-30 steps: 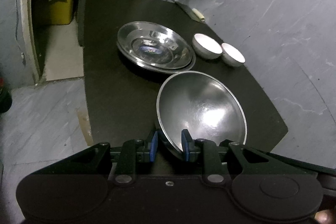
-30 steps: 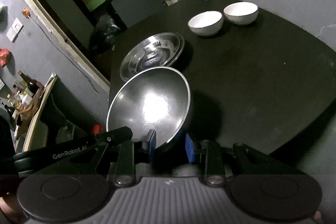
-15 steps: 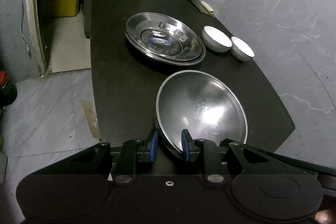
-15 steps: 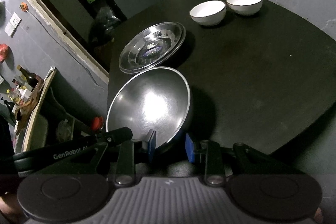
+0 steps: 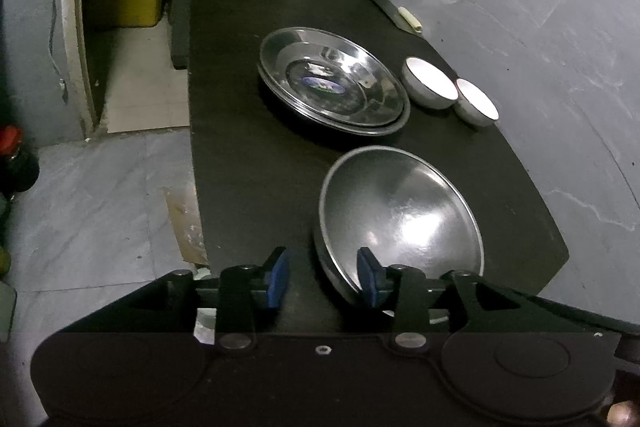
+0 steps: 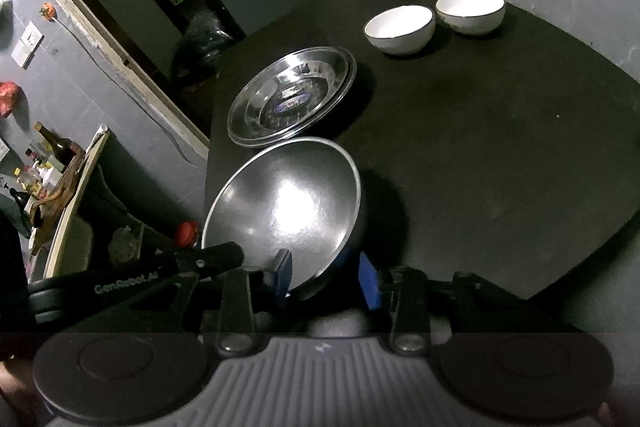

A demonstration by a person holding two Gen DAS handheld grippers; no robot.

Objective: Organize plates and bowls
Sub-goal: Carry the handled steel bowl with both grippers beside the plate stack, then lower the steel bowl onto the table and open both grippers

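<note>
- Left hand-held gripper [image 5: 323, 279] and right hand-held gripper [image 6: 326, 281] have just been opening, releasing the steel bowl [image 5: 400, 223] whose rim sits between each pair of jaws.
- The bowl rests on the desk [image 5: 240, 155], just short of the stacked plates [image 5: 332, 91] ahead, likely its spot.

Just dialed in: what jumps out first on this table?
The big steel bowl at the near edge, its rim between both opening grippers, left and right. Behind it sit stacked steel plates, then two white bowls further back.

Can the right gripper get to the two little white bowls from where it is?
Probably yes. The right gripper has just been opening around the big steel bowl's rim. Bare table leads to the white bowls, plates aside.
</note>
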